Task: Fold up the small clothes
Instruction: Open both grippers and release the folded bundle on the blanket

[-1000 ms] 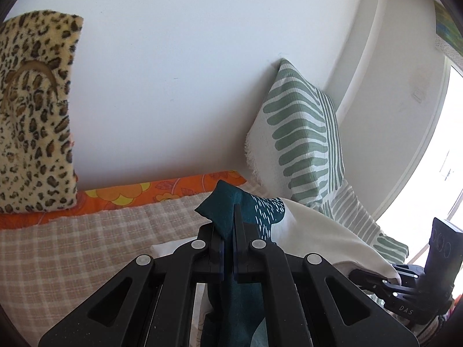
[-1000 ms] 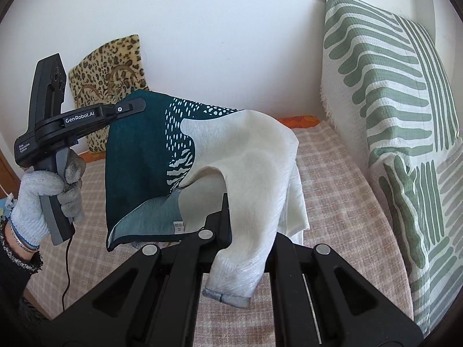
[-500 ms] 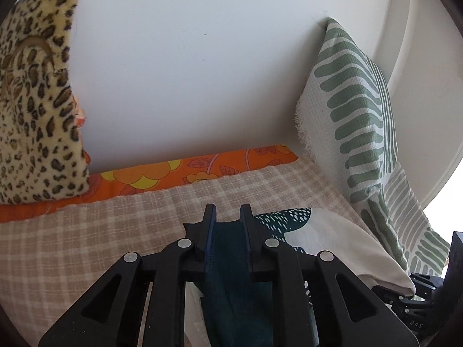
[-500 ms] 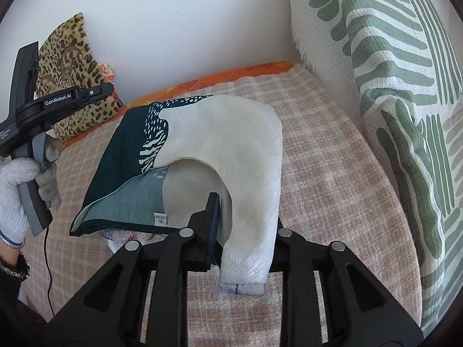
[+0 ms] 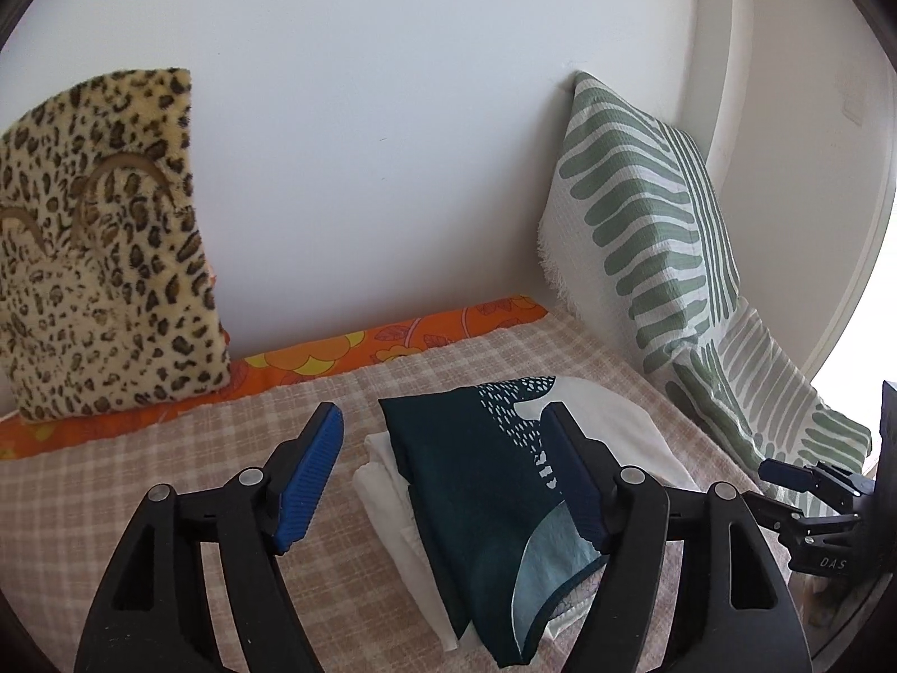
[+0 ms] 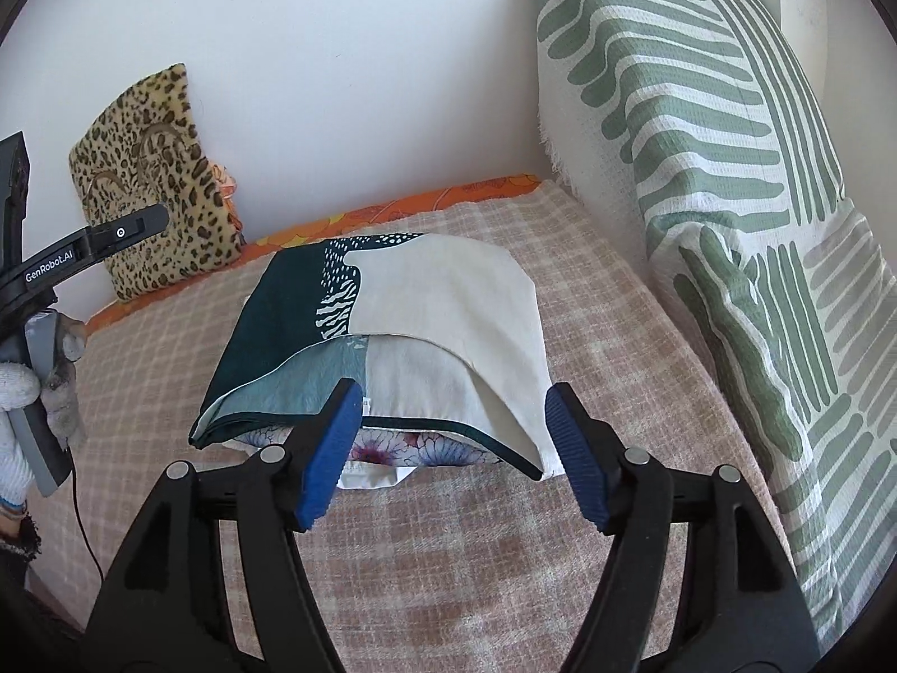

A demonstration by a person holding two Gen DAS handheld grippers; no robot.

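A folded teal and cream garment (image 6: 392, 331) lies on the checked bed cover, on top of a folded white floral piece (image 6: 403, 446). It also shows in the left wrist view (image 5: 482, 482), resting on a white folded cloth (image 5: 387, 482). My left gripper (image 5: 443, 448) is open and empty, just above the garment's near edge. My right gripper (image 6: 454, 420) is open and empty, at the garment's front edge. The left gripper body (image 6: 67, 258) shows at the left of the right wrist view, held in a gloved hand.
A leopard-print cushion (image 5: 95, 258) leans on the wall at the back left. A green striped pillow (image 6: 701, 185) stands along the right. An orange floral sheet (image 5: 392, 342) edges the back. The checked cover (image 6: 448, 561) spreads in front.
Both grippers lowered the garment onto the stack and opened, letting it go. It now lies flat and folded instead of hanging between the grippers.
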